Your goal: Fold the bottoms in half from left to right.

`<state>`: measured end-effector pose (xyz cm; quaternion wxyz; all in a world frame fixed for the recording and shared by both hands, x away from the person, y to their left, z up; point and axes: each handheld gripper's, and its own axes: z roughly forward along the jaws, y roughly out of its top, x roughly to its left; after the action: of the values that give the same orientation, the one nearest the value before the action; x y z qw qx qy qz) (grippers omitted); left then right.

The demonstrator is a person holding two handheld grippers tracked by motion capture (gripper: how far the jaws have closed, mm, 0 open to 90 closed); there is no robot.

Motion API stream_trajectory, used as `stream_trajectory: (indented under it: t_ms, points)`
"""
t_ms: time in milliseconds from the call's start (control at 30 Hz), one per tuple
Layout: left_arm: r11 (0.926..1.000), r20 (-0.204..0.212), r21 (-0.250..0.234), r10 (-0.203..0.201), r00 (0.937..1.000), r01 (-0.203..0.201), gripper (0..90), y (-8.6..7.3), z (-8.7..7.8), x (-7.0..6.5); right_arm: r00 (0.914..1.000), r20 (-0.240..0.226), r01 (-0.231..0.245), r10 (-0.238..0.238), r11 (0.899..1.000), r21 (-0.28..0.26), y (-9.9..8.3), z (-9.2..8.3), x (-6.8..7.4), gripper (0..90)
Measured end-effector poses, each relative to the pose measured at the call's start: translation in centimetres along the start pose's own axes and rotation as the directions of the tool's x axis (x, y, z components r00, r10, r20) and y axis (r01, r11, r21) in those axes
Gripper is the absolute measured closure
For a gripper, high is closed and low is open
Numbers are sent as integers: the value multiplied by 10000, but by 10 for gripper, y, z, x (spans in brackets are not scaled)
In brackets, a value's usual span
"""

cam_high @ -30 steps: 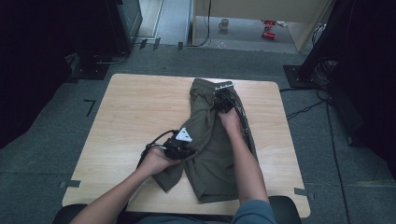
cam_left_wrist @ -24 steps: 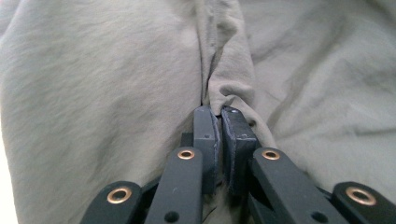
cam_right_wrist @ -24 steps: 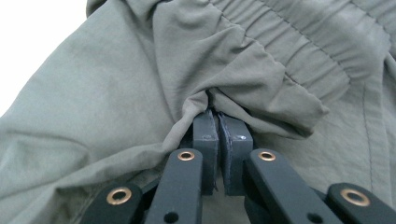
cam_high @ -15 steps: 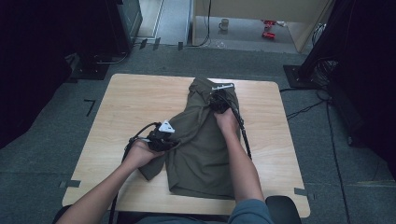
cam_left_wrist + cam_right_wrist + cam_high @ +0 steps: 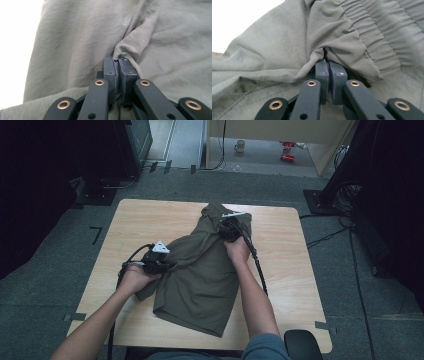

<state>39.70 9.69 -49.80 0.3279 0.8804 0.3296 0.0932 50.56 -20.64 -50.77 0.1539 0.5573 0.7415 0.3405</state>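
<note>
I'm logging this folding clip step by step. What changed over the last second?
The left gripper, shut on the shorts, slid leftward across the table toward its left edge, pulling that side of the cloth out wider. The right gripper stayed put, clamped near the waistband. Nothing was let go.

You've got one olive garment on one wooden table, two grippers, the left gripper and the right gripper, two hands on them, and one mug back on the floor.
</note>
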Motion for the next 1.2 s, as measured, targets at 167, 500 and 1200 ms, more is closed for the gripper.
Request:
stream_trajectory:
  t_ms: [167, 500, 1200]
  points:
    - [9977, -495, -360, -591, 9970, 574, 857, -7, -5, 24, 9999, 3, 124, -124, 9998, -179, 0, 4, 11, 863]
    - [9955, -440, -394, -875, 9952, 857, 875, -3, -23, 22, 9993, -328, -172, 168, 9998, -99, 6, 5, 13, 867]
    - [9830, 1067, -1698, 885, 9903, -695, 879, 51, -94, -83, 9992, -325, 197, -219, 9977, -652, 37, -51, -2, 864]
